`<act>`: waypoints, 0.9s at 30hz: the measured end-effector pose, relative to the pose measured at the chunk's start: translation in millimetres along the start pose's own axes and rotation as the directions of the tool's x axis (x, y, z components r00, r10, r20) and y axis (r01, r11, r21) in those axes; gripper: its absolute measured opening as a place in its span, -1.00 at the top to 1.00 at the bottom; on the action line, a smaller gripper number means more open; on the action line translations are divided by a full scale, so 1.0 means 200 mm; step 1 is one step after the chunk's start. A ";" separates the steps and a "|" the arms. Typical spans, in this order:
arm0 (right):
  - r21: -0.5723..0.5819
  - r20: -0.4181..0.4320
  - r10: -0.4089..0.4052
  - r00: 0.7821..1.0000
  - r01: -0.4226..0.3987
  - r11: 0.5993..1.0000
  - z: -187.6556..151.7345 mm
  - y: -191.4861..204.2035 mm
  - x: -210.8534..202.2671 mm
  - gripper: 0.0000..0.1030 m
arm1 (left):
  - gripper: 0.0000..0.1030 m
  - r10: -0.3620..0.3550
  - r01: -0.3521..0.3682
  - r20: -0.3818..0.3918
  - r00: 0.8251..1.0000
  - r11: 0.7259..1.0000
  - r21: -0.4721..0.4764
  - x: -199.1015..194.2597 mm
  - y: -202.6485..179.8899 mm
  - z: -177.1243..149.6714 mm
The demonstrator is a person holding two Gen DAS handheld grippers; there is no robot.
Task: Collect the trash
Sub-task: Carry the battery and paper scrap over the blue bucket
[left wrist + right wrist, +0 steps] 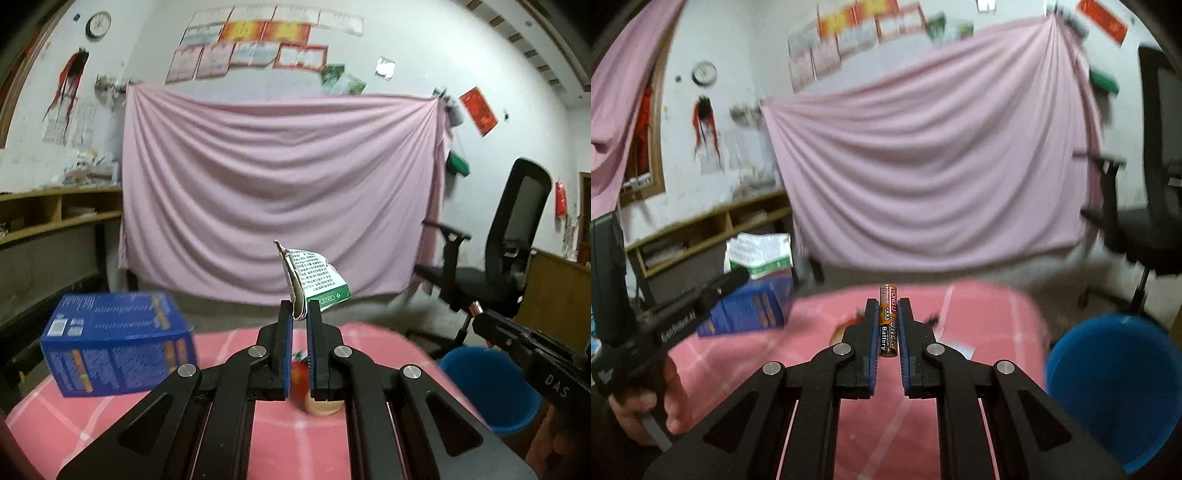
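You have two pieces of trash in hand, neither binned yet. The battery [888,320] sits lengthwise between the fingers of your right gripper [888,306], which is closed on it above the pink surface [916,424]. Your left gripper [299,310] is pinched shut on a crumpled printed wrapper [314,280], held up clear of the surface. The blue bin [1115,391] stands on the floor just off the surface's right edge, so both drops are still ahead. On the surface, a blue box [118,343] and a small red-and-tan item [314,387], partly hidden behind your left gripper, remain; whether either counts as trash, I can't tell.
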State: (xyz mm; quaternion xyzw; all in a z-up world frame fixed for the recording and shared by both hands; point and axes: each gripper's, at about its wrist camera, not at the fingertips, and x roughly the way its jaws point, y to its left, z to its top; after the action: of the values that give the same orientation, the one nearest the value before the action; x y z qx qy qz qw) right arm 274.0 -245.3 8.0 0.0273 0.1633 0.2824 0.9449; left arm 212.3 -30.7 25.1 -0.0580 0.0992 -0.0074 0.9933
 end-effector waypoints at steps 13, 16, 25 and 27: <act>-0.022 0.298 -0.168 0.940 0.182 0.983 0.10 -0.14 -0.32 0.85 | 0.91 -0.162 0.150 0.091 0.983 0.981 0.124 0.01 -0.47 0.14; 0.000 0.319 -0.212 0.924 0.224 0.975 0.10 -0.22 -0.38 0.85 | 0.91 -0.198 0.185 0.080 0.977 0.971 0.152 0.04 -0.58 0.13; 0.075 0.324 -0.323 0.889 0.316 0.946 0.07 -0.44 -0.51 0.85 | 0.91 -0.286 0.273 0.035 0.958 0.939 0.208 0.17 -0.89 0.11; 0.090 0.309 -0.346 0.886 0.335 0.938 0.06 -0.48 -0.52 0.85 | 0.91 -0.301 0.292 0.013 0.954 0.934 0.207 0.20 -0.94 0.09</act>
State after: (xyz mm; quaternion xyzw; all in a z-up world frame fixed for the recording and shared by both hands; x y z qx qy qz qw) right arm 246.3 -382.3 35.4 0.0599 0.0147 0.1011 0.9930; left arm 255.4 -215.7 56.4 0.0288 0.0659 -0.1658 0.9835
